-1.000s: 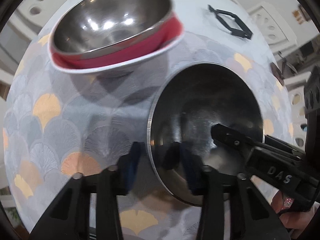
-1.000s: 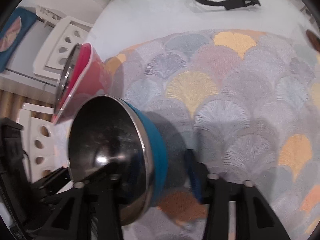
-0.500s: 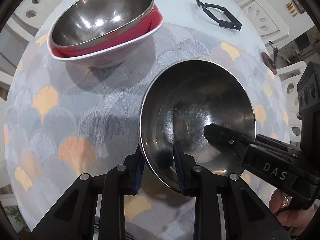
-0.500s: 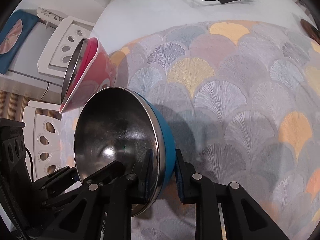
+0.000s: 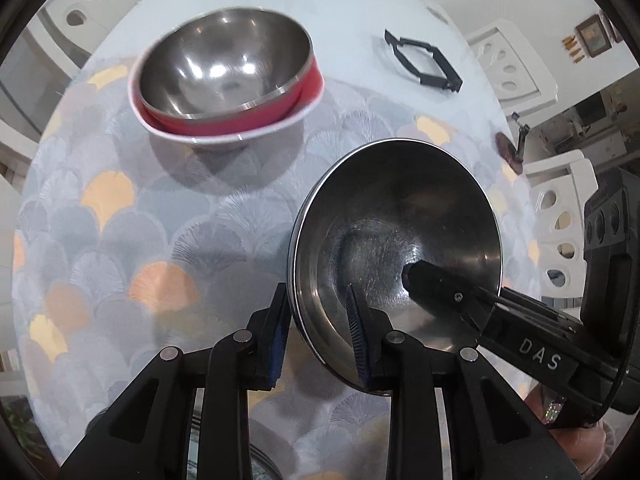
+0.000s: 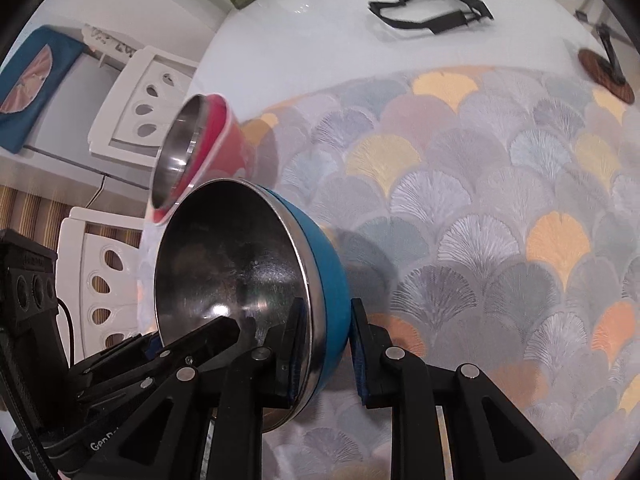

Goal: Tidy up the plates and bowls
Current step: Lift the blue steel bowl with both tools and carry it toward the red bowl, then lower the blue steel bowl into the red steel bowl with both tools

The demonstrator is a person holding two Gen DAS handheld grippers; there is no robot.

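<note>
Both grippers clamp the rim of one steel bowl with a blue outer shell (image 6: 256, 280), each from its own side; the left gripper (image 5: 320, 328) has one blue pad inside the bowl and the other against the outer wall, closed tight on the rim; the right gripper (image 6: 324, 344) grips the opposite edge the same way, one finger on the steel inside and one on the blue shell. The jaws of both have just been closing, with the rim between them. The bowl hangs tilted above the fan-patterned tablecloth (image 6: 480, 208); its mouth faces up and toward the left gripper's camera, with the blue underside turned to the cloth. Being round, it has no long axis.

Farther back on the cloth sits a second steel bowl with a red shell (image 5: 228, 76), nested in a white-rimmed dish, its mouth upward and slightly tilted. Beyond the cloth a black folding frame (image 5: 424, 64) lies flat on the white table (image 6: 320, 24). White chairs (image 6: 144, 100) stand around the table.
</note>
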